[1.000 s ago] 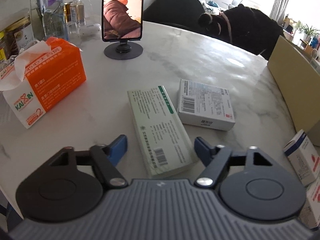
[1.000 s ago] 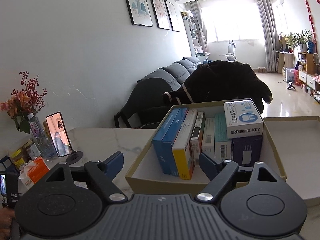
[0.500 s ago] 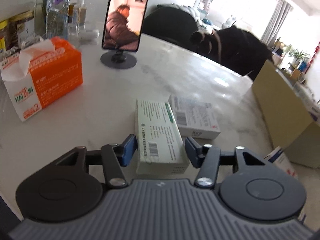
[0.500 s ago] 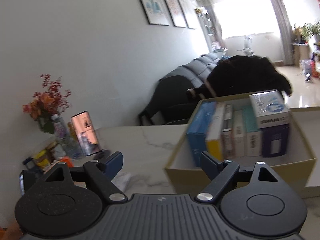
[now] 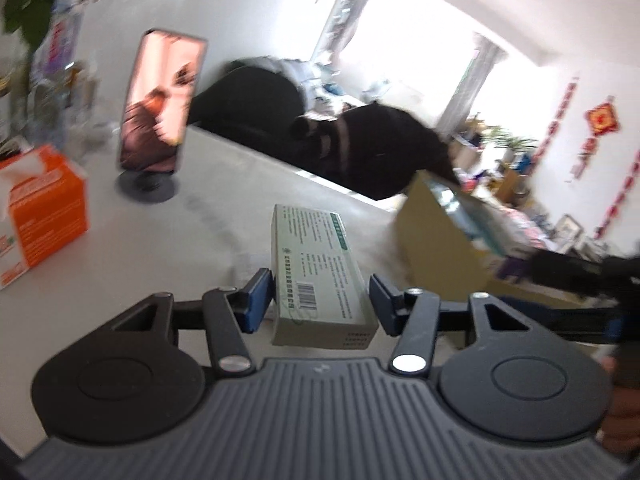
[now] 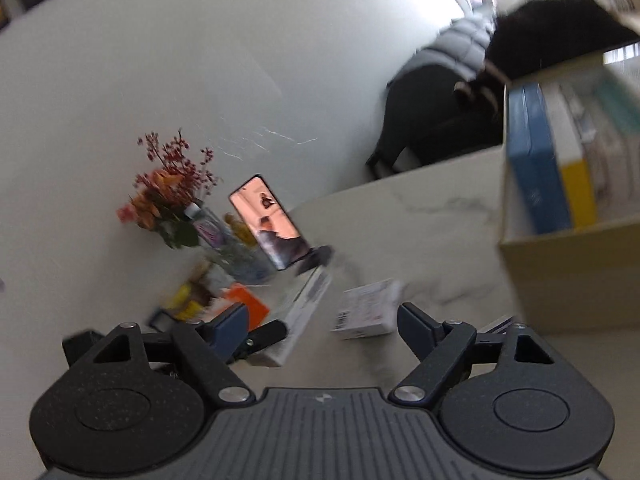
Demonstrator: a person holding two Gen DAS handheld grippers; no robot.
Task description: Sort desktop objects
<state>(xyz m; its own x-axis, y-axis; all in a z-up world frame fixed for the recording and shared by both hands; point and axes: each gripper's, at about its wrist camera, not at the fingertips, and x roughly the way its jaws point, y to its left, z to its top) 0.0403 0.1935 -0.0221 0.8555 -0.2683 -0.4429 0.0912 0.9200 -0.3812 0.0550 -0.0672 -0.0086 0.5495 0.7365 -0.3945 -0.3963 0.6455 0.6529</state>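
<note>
Carrying the green-and-white box (image 5: 316,268) clear of the counter (image 5: 120,280), the left hand-held gripper (image 5: 320,300) has just closed onto it; a slack pinch could drop it; cardboard bin (image 6: 568,272) holds upright boxes; right hand-held gripper (image 6: 324,320) gapes, empty.

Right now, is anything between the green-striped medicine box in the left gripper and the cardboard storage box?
Nothing visible. The green-striped white medicine box is clamped in the left gripper, raised off the marble table; only open air separates it from the tan cardboard storage box.
</note>
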